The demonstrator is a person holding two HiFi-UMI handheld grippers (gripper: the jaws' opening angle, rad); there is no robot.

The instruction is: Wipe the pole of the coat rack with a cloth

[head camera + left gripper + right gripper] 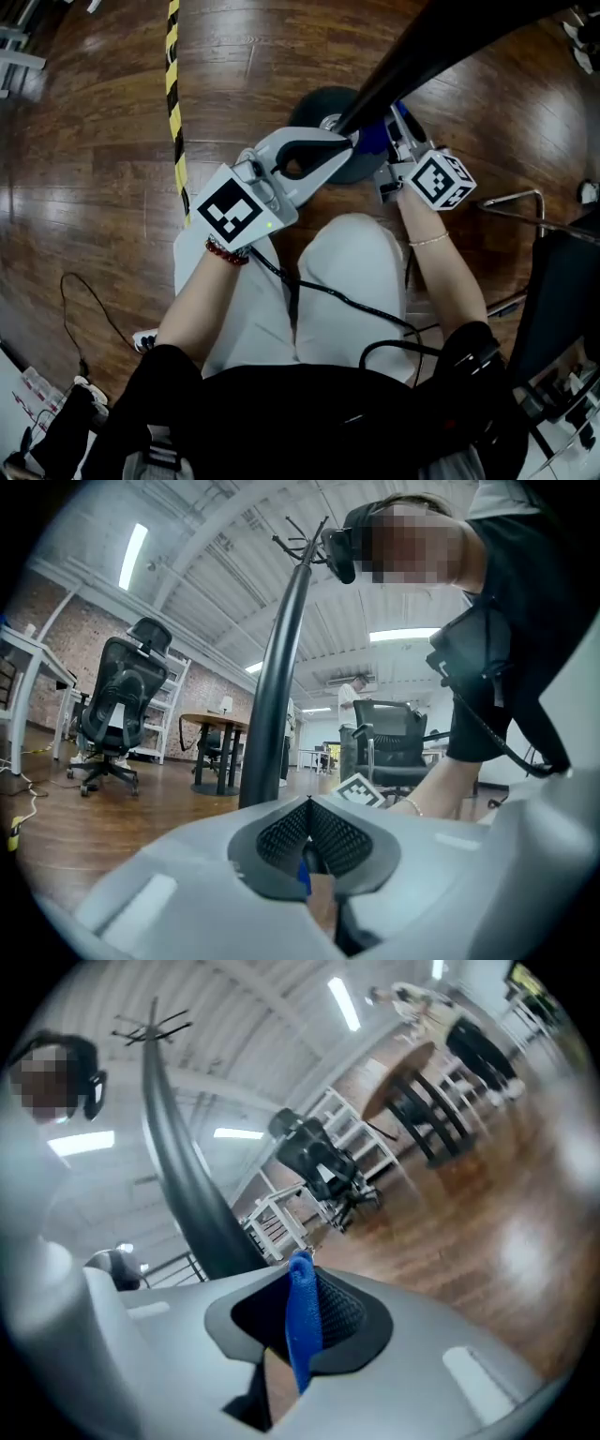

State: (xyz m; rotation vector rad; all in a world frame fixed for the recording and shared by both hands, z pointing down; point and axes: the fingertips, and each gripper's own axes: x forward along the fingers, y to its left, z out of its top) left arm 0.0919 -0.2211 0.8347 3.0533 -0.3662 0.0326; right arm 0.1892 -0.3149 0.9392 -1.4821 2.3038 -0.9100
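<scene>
The pole (441, 47) rises from its round dark base (314, 103) on the wood floor (94, 141), the base lying just to the side of a yellow-and-black striped tape (173, 84). In the head view the pole slants up toward the camera and both tools meet low on it, just above the base. The left tool (349, 142) comes at the pole from one side, and its tips reach the shaft. The right tool (397, 127) stands close on the other side. A blue cloth (373, 139) is bunched between them, against the pole. In the left gripper view the left tool (309, 803) has its jaws drawn together, the meshed pads meeting at the tips. A thin sliver of blue cloth (303, 878) shows low between the pads. The pole (281, 667) stands just beyond the tips, a little to one side, and runs up to its hooks. In the right gripper view the right tool (305, 1260) is clamped on the cloth (303, 1326). A blue fold runs between the pads from the throat up past the tips. The pole (183, 1176) passes close behind, beside the jaws and not between them. A person's legs in pale trousers (342, 281) are beneath the two tools, and a black cable (347, 300) trails across them.
</scene>
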